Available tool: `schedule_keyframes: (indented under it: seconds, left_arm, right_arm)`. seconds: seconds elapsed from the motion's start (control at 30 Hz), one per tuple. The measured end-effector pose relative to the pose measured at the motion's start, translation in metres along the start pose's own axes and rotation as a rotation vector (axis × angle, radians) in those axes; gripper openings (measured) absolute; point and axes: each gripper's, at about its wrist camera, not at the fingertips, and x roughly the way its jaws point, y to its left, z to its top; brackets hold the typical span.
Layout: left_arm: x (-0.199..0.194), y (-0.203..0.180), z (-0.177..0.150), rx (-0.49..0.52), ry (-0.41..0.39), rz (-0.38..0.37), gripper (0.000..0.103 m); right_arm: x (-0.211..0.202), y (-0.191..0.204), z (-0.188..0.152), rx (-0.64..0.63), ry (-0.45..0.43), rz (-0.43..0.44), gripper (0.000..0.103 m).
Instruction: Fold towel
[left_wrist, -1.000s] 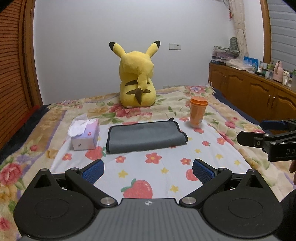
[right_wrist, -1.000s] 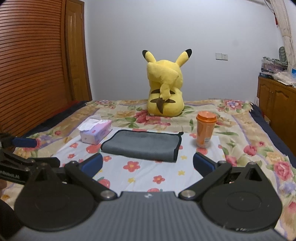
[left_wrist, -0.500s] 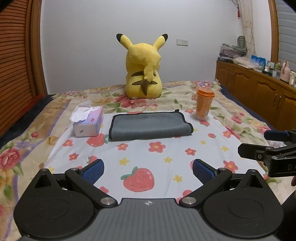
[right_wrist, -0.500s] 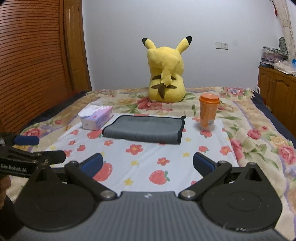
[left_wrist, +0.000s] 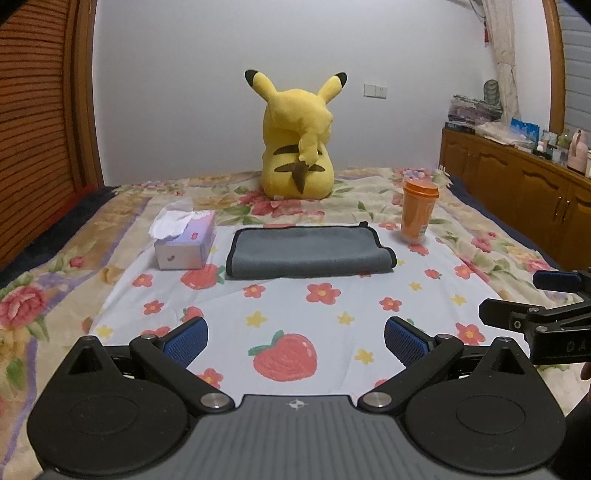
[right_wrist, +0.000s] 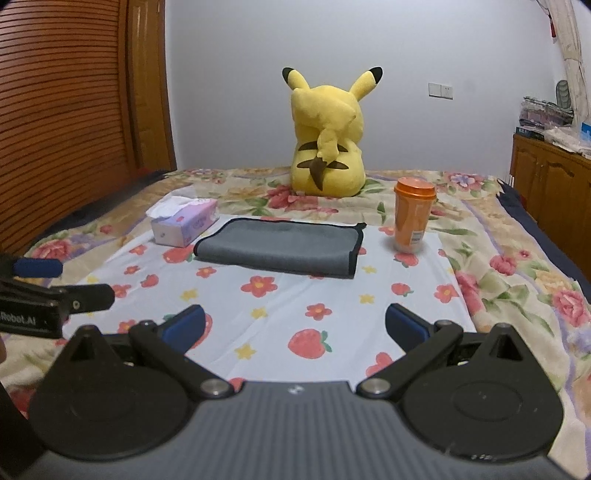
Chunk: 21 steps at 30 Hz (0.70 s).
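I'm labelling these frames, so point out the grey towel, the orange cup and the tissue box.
grey towel (left_wrist: 308, 251), left wrist view, top surface
orange cup (right_wrist: 412, 218), right wrist view, body
tissue box (left_wrist: 186, 245), left wrist view, side

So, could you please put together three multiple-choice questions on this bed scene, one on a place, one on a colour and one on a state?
1. Where does the pale purple cardboard tissue box sit relative to the grey folded towel with black trim?
A. To its left
B. On top of it
C. Behind the plush

2. What colour is the lidded plastic cup right of the towel?
A. Green
B. Orange
C. White

3. How do the left gripper and right gripper stand?
A. Both shut on the towel
B. One open, one shut
C. Both open and empty

Answers:
1. A, since the box rests on the bedspread beside the towel's left edge.
2. B, since cup body and lid are both orange.
3. C, since each pair of blue pads is spread wide with only the floral sheet between them.
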Motion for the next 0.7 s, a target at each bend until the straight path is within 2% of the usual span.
schedule_keyframes:
  seconds: [0.7]
  left_arm:
    - [-0.019,0.003,0.000,-0.003,-0.102,0.031,0.103]
  right_arm:
    - [-0.011,-0.007,0.000,0.028,-0.063,-0.032,0.103]
